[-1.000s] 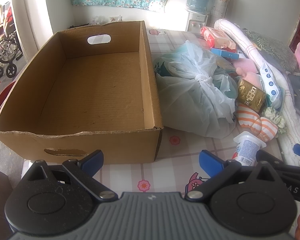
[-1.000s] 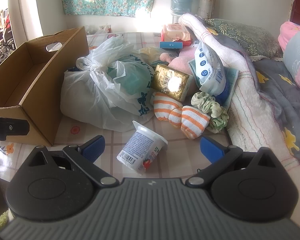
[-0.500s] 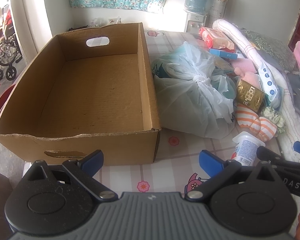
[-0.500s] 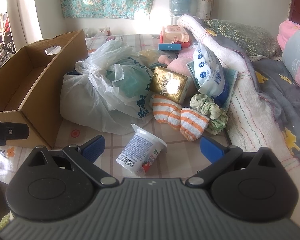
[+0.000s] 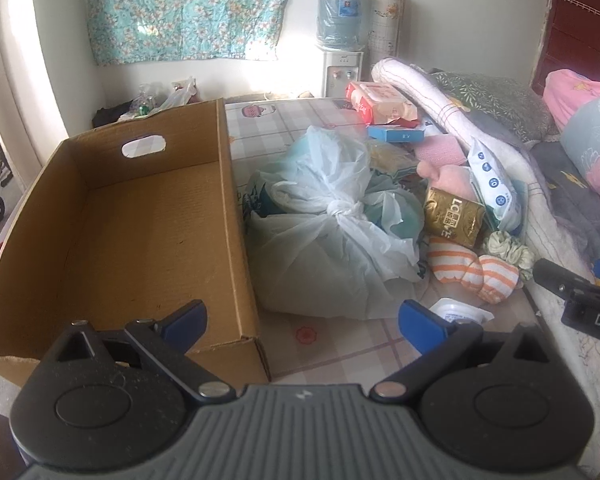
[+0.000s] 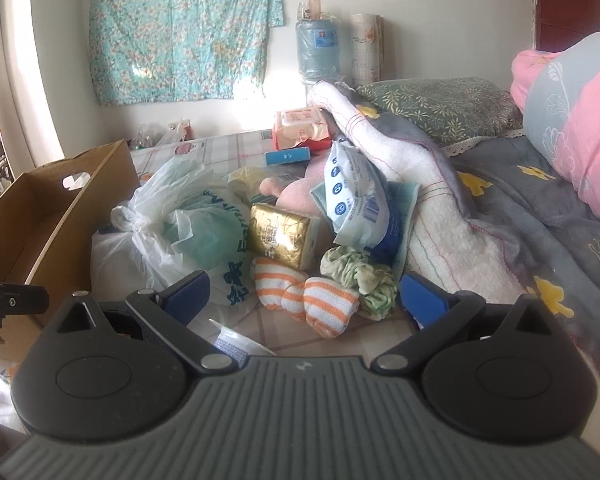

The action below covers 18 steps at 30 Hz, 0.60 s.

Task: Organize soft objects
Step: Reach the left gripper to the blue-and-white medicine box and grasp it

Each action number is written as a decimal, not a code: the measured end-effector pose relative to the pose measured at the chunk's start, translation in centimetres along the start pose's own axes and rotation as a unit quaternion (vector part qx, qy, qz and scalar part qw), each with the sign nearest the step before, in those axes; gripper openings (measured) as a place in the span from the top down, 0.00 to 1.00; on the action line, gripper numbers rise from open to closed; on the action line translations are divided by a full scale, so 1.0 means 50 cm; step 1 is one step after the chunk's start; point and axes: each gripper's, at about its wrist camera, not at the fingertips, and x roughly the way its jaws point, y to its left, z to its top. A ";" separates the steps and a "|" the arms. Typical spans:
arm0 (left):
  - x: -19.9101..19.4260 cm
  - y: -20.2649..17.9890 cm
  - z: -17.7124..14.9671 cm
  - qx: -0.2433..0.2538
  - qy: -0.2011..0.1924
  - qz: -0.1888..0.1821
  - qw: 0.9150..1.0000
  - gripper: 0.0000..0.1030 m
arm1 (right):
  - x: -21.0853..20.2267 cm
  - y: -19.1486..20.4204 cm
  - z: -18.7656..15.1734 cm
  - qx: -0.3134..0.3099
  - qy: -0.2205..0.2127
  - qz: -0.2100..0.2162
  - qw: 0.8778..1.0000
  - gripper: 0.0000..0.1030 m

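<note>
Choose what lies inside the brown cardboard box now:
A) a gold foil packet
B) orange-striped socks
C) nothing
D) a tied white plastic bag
C, the brown cardboard box shows only its bare floor, while the pile of things lies outside it, to its right.

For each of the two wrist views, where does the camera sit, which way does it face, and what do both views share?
Left wrist: sits on the left tongs, looking forward over the empty cardboard box and knotted plastic bag; the open blue-tipped fingers, the right tongs and a fingertip at the right edge show.
Right wrist: sits on the right tongs, facing the striped socks, green scrunchie and bedding; open fingers show, left tongs at the left edge.
Shared: box, bag, socks, gold packet, yogurt cup.
</note>
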 end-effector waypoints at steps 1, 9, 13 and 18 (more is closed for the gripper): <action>0.004 -0.008 0.009 0.009 -0.002 -0.007 1.000 0.01 | 0.001 -0.010 -0.001 0.008 -0.003 -0.003 1.000 0.01; 0.056 -0.058 0.074 0.035 -0.026 -0.105 0.994 0.01 | 0.033 -0.090 -0.013 0.081 0.004 -0.008 0.997 0.01; 0.085 -0.068 0.112 0.014 -0.039 -0.162 0.986 0.01 | 0.050 -0.124 -0.008 0.110 -0.015 -0.014 0.994 0.01; 0.106 -0.106 0.172 0.000 -0.063 -0.187 0.980 0.01 | 0.085 -0.167 0.015 0.136 -0.032 -0.021 0.990 0.02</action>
